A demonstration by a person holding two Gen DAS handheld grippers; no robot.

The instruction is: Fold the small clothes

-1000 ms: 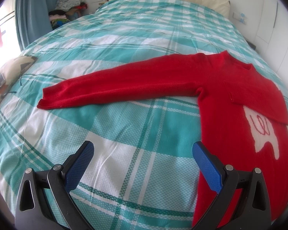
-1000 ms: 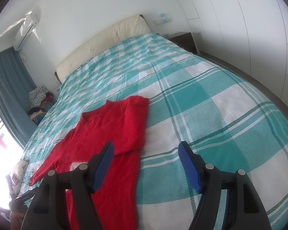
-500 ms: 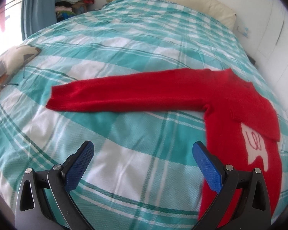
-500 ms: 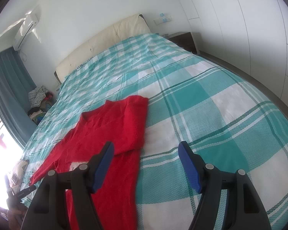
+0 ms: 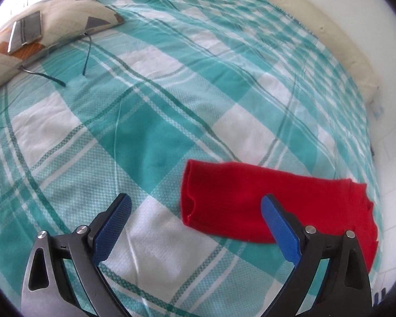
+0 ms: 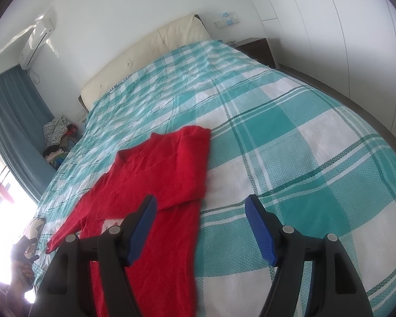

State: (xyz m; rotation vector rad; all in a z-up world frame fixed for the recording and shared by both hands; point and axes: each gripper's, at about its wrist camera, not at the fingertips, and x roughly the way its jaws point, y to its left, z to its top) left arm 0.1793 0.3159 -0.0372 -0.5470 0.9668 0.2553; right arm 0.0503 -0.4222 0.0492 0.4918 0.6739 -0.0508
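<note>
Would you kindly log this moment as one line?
left gripper: closing, empty, at sleeve cuff | right gripper: open, empty, over sweater | one sleeve folded

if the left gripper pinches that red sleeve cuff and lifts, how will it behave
Probably floppy: the sleeve cuff is soft knit lying flat, so it should drape. Likely light, but the spread-out red sweater would drag behind. The left gripper, jaws closing, holds nothing yet.

One red sweater (image 6: 155,182) lying ahead of right tongs, its cuff end (image 5: 250,208) between left tongs' blades. One checked bedspread (image 6: 290,137) under both tongs. One patterned cushion (image 5: 39,29) far ahead-left of left tongs. One headboard (image 6: 145,55) far ahead. One clothes pile (image 6: 56,137), one curtain (image 6: 15,121) left of right tongs.
</note>
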